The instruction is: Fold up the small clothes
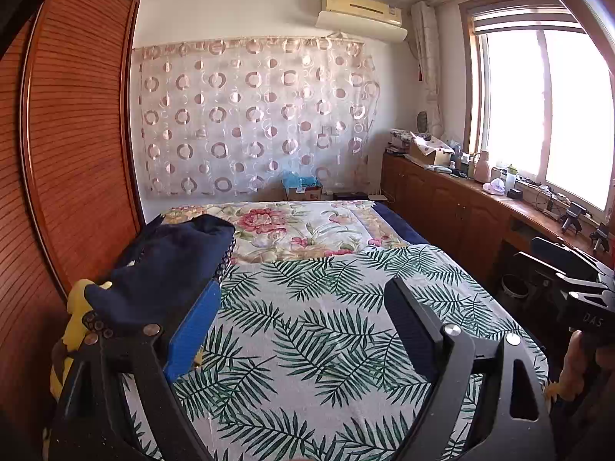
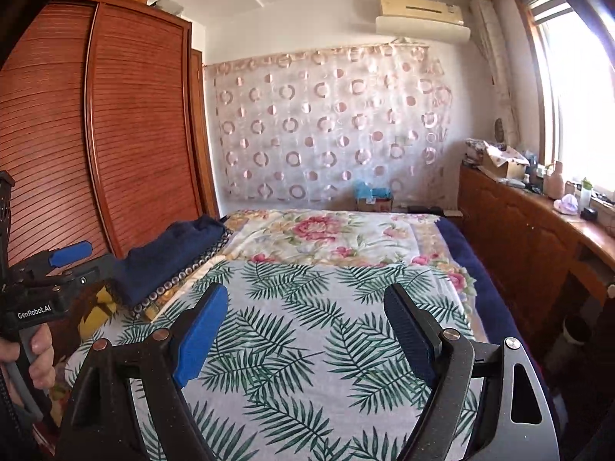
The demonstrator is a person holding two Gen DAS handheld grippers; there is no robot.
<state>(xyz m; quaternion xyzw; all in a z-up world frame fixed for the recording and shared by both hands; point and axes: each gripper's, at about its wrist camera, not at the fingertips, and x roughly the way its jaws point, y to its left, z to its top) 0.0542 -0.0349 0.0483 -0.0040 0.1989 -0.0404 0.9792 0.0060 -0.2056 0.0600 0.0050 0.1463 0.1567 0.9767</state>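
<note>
Glossy slatted wood wardrobe; matt leaf-print cloth bedsheet; soft navy cloth garment

Navy clothes (green-fronded sheet)

The right gripper hangs wide open over the leaf-print sheet, dark blue garment far left.

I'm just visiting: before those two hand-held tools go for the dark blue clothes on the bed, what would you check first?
1. Left gripper fingers spread, nothing between them: ok.
2. Right gripper fingers spread, nothing between them: ok.
3. Navy garment in view, lying at the bed's left edge: ok.
4. Leaf-print sheet bare for folding: ok.
5. Yellow item under the navy garment, separate from it: cannot tell.
6. Navy garment a single piece: cannot tell.
</note>
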